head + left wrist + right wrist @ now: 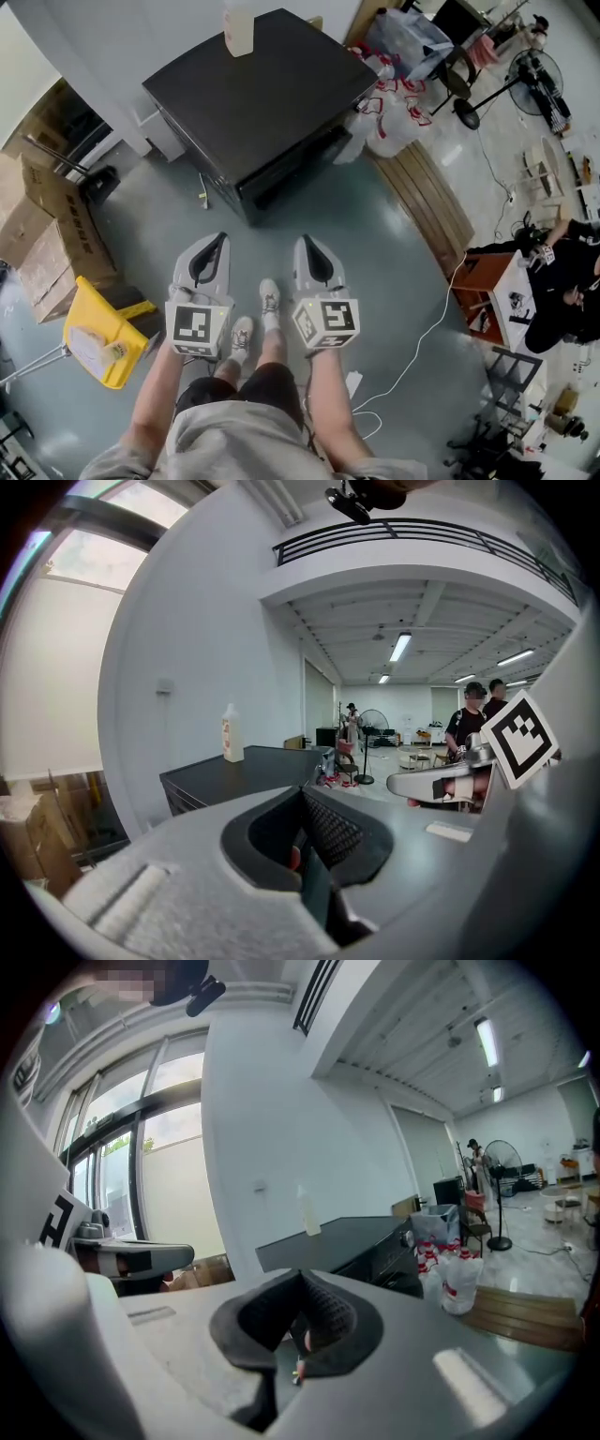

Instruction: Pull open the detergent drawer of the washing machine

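The washing machine (253, 94) is a dark box against the white wall, seen from above, with its front face (286, 178) turned toward me. I cannot make out its detergent drawer. A white bottle (239, 33) stands on its top. My left gripper (218, 238) and right gripper (304, 241) are held side by side above the floor, well short of the machine, both shut and empty. In the left gripper view the machine (244, 772) and bottle (232, 733) lie beyond the closed left gripper (302, 791). The right gripper view shows the machine (366, 1239) past the closed right gripper (300, 1274).
Cardboard boxes (47, 234) and a yellow object (103, 333) stand at the left. White plastic bags (394, 112) and a wooden pallet (427, 197) lie right of the machine. A white cable (422, 337) trails across the floor. A seated person (572, 281) and a fan (539, 84) are at the far right.
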Available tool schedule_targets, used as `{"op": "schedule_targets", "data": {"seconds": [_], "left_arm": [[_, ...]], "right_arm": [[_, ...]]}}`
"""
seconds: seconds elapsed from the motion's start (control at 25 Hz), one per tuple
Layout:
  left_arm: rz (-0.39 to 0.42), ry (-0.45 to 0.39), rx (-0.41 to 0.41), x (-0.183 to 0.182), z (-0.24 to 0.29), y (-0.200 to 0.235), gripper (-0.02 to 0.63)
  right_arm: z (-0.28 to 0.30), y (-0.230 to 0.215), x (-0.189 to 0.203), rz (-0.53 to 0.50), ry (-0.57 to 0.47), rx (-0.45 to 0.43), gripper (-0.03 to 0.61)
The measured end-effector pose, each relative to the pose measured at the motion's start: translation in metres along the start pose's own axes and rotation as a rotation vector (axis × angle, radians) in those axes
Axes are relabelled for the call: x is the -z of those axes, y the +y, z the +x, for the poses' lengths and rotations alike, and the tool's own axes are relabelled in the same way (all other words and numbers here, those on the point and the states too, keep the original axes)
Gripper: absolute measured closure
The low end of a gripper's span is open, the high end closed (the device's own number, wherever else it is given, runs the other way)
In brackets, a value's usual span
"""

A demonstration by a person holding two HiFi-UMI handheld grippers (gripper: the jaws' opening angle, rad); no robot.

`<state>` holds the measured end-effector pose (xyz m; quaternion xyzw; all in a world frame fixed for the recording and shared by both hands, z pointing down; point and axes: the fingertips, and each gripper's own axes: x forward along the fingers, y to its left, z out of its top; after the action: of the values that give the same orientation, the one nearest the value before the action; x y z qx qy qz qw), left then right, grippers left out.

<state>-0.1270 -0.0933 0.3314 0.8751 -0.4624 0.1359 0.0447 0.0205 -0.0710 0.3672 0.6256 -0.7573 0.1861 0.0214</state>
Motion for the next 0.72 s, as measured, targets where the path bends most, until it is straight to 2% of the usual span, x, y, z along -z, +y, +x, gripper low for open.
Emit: {"op": "schedule_targets", "data": {"seconds": [0.28, 0.72], "left_arm": [[-0.037, 0.046, -0.077, 0.03, 0.055, 0.017, 0.603], [-0.097, 0.155, -0.144, 0.108, 0.109, 0.036, 0.603]], "right_arm": [[0.07, -0.032, 0.031, 0.038, 0.061, -0.062, 0.575], [0.151, -0.07, 0.085, 0.137, 0.101, -0.118, 0.575]]}}
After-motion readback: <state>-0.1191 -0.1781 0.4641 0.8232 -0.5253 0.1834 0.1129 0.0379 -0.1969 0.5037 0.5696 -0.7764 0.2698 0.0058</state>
